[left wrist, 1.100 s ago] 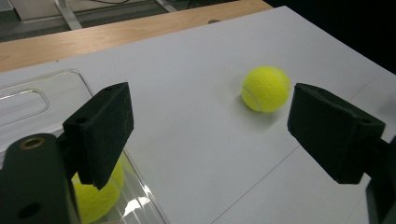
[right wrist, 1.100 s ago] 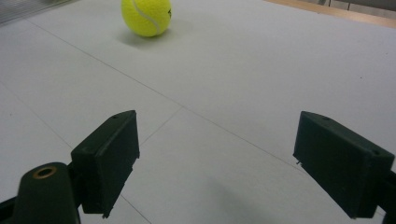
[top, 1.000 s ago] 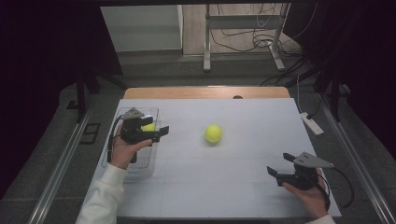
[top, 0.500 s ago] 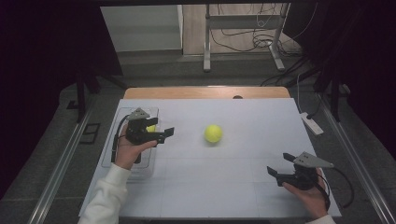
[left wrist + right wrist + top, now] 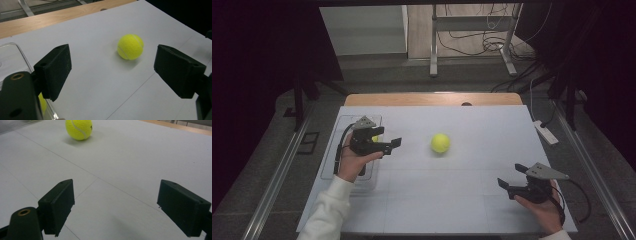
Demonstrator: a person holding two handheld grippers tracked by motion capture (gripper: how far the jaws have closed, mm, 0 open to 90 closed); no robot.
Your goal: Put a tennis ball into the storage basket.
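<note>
A yellow tennis ball lies loose on the white table top, near its middle. My left gripper hovers open to the ball's left, at the right edge of a clear tray. In the left gripper view the tennis ball sits ahead between the spread jaws of my left gripper, not touched. A second yellow ball peeks out from under that gripper, inside the tray. My right gripper rests open near the front right corner, far from the ball, with nothing in my right gripper.
The clear tray lies along the table's left side. A wooden edge runs along the back of the table. A white power strip hangs off the right rim. Dark floor and metal stand legs lie beyond.
My left gripper has drifted slightly to the right, toward the loose ball. The ball and the right gripper have stayed put.
</note>
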